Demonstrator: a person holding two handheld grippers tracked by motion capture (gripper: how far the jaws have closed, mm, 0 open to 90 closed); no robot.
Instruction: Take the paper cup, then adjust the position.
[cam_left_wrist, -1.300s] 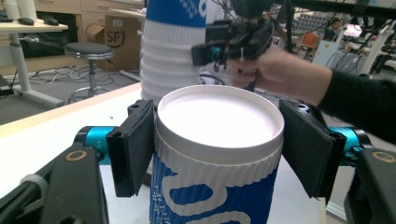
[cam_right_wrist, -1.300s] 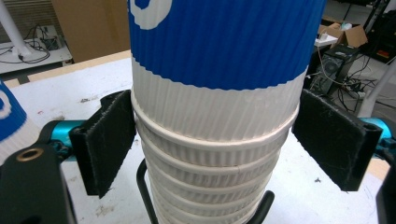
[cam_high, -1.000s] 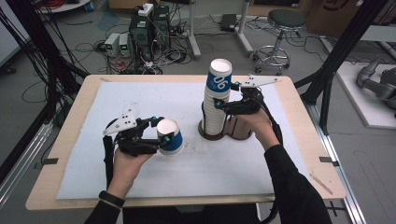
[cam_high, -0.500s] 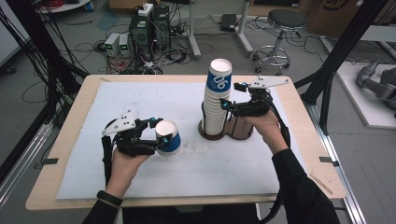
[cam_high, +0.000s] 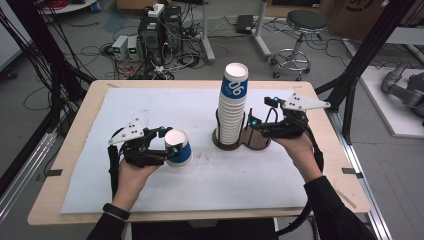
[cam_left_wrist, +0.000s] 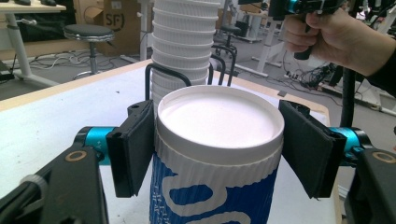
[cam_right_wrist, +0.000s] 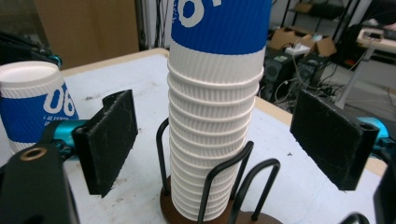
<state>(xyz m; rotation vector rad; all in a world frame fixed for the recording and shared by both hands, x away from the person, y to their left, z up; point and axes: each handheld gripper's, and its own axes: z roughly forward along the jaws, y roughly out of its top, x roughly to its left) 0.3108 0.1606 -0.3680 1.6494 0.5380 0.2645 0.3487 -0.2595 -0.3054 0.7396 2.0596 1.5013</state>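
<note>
A single blue-and-white paper cup (cam_high: 180, 150) stands on the white mat, and my left gripper (cam_high: 169, 141) is shut on it. Both pads (cam_left_wrist: 133, 149) press its ribbed sides just below the rim (cam_left_wrist: 219, 116). A tall stack of the same cups (cam_high: 232, 110) sits in a wire holder on a brown base (cam_high: 256, 144). My right gripper (cam_high: 262, 114) hovers to the right of the stack, open. Its jaws have just been closing a little. The stack (cam_right_wrist: 212, 154) stands ahead of the gap, apart from both pads (cam_right_wrist: 109, 140). The held cup (cam_right_wrist: 32, 102) stands far left.
The white mat (cam_high: 150, 200) covers most of the wooden table (cam_high: 345, 190). The holder's second ring (cam_right_wrist: 254, 186) has no cups in it. Behind the table are a stool (cam_high: 305, 22), computer boxes (cam_high: 150, 32) and cables on the floor. Black frame posts (cam_high: 367, 55) flank the table.
My right gripper has drawn back to the right, away from the cup stack and slightly toward the near edge. The left gripper and its cup have stayed put.
</note>
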